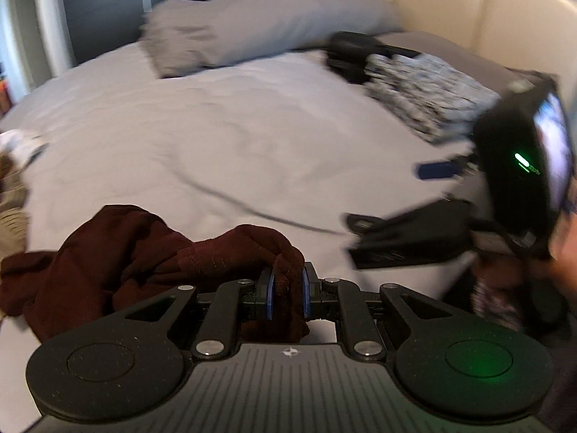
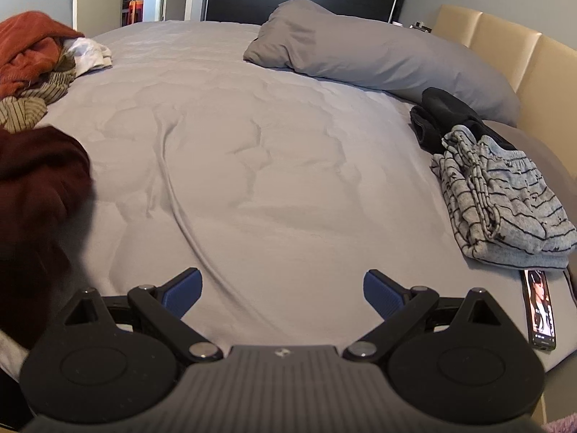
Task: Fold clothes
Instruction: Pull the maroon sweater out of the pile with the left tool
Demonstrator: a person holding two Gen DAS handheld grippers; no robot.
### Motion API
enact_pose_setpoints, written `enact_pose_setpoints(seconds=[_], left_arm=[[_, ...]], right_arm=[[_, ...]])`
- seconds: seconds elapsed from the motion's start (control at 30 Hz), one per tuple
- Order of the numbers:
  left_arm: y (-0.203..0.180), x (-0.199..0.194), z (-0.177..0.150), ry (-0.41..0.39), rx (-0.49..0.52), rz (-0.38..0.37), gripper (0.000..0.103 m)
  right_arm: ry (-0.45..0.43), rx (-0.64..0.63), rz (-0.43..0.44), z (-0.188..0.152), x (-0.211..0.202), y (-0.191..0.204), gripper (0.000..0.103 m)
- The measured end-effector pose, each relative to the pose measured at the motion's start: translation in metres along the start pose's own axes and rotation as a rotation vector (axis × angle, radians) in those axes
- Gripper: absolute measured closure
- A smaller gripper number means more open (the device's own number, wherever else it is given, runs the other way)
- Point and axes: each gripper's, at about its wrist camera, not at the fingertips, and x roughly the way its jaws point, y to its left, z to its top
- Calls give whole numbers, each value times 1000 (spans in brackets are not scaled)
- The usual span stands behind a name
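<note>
- Left tool [image 1: 287, 294]: blue pads pinched tight on a bunched fold of the maroon garment [image 1: 137, 256]; the rest of the cloth trails in a crumpled heap to its left, on the near edge of the bed [image 1: 223, 137]
- Grip sits on a gathered ridge, not on a flat hem; my reading is that the cloth is being hauled or lifted toward the bare middle of the sheet, where there is room to spread it
- Left wrist view is motion-blurred, so finer detail of the grip is not readable
- Right tool [image 2: 282, 294]: jaws spread wide, nothing between them, hovering low over bare grey sheet; it looks placed to take a second hold, but that is a guess
- Maroon garment also shows at the left edge of the right wrist view, dark and blurred, well apart from the right tool
- Striped grey clothes [image 2: 505, 195] lie in a loosely folded stack at the right side of the bed, a black garment [image 2: 443, 115] just behind and touching them, near the pillow [image 2: 360, 54]
- Unsorted heap far left: orange garment [image 2: 32, 47], a white piece and a tan striped piece, tangled together
- Phone [image 2: 540, 308] lies on the bed just below the striped stack, screen lit
- Surface: grey fitted sheet, soft, long creases running through the centre
- Room: cream padded headboard [image 2: 512, 47] at right, dark wardrobe behind, open doorway far left
</note>
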Motion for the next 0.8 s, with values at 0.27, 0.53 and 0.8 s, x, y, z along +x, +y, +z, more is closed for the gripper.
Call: enact_pose_setpoints(seconds=[0.27,0.53,0.8], left_arm=[[0,3,-7,5,12,-7,65],[22,-14,-19,-5,-59,59,51],[72,-23,-37,13,-211,247,43]], right_arm=[[-9,33,59,1,-7,-5,6],[-38,40,166,5,-19,5,7],[-42,-25,284,7,-25,32,26]])
